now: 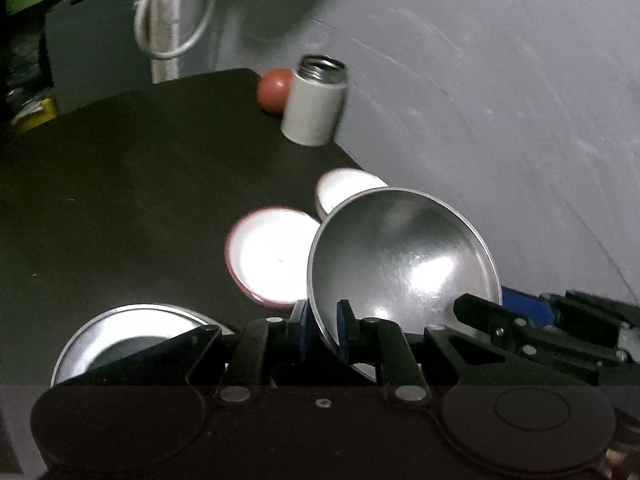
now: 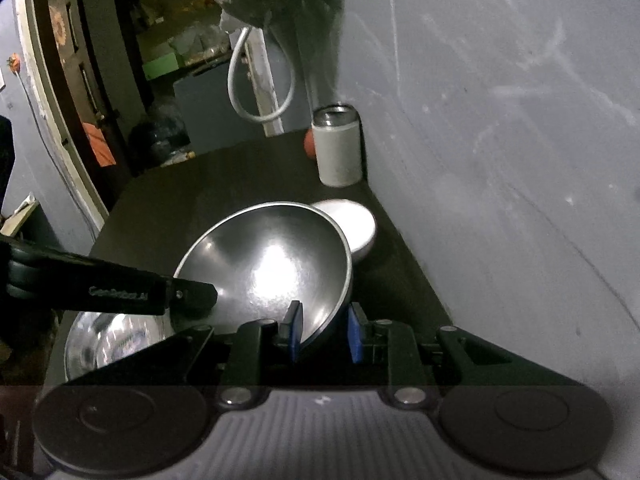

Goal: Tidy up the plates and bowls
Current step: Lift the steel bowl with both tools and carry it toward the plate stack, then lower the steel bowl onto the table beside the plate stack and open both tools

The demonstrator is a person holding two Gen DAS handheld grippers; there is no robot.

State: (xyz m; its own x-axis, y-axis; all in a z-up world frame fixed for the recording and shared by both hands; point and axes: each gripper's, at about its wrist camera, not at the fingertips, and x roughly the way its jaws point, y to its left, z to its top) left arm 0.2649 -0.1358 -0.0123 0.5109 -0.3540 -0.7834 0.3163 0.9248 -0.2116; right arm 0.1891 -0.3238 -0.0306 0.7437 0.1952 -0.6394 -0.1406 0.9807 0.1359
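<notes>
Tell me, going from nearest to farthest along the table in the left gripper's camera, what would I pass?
Left gripper pinching the steel bowl by its rim → red-rimmed white plate → small white dish → grey open-topped canister → red ball at the far edge of the dark table.

Dark table [image 1: 120, 184]: plates [image 1: 272, 256], canister [image 1: 314, 100], ball [image 1: 274, 90].

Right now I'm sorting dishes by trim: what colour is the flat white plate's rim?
Red rim on the white plate; left wrist view.
</notes>
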